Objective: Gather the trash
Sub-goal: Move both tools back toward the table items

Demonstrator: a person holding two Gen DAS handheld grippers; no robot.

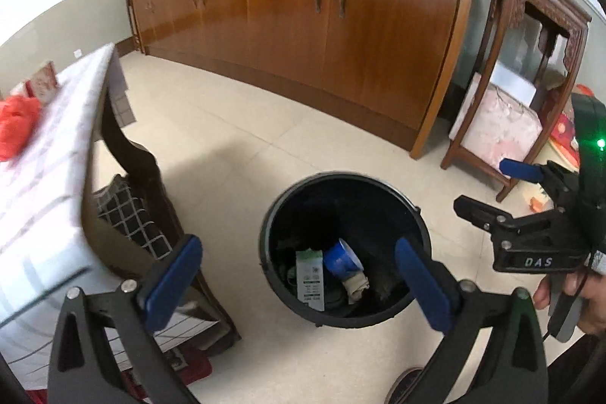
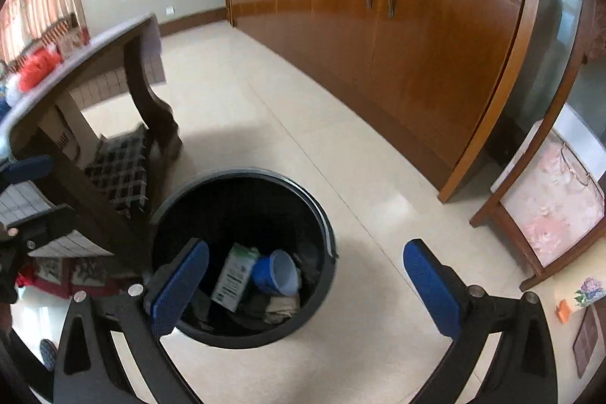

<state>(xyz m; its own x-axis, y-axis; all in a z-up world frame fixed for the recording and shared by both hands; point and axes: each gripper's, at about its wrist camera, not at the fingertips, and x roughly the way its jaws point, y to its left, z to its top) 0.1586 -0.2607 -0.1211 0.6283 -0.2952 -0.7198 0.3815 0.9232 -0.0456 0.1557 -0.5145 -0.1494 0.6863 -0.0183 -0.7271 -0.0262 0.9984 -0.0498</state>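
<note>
Black bin [image 1: 342, 199] holding a carton [image 1: 310, 277] and blue cup [image 1: 341, 260].
Both tongs, left [image 1: 299, 281] and right [image 2: 306, 284], are gaping empty; only the left view is showing a hand [image 1: 568, 298].

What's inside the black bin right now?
In the black bin: a white carton with green top, a blue cup on its side and a crumpled beige scrap. Dark stuff lies underneath; the near wall and a hand-held gripper finger hide the rest.
</note>
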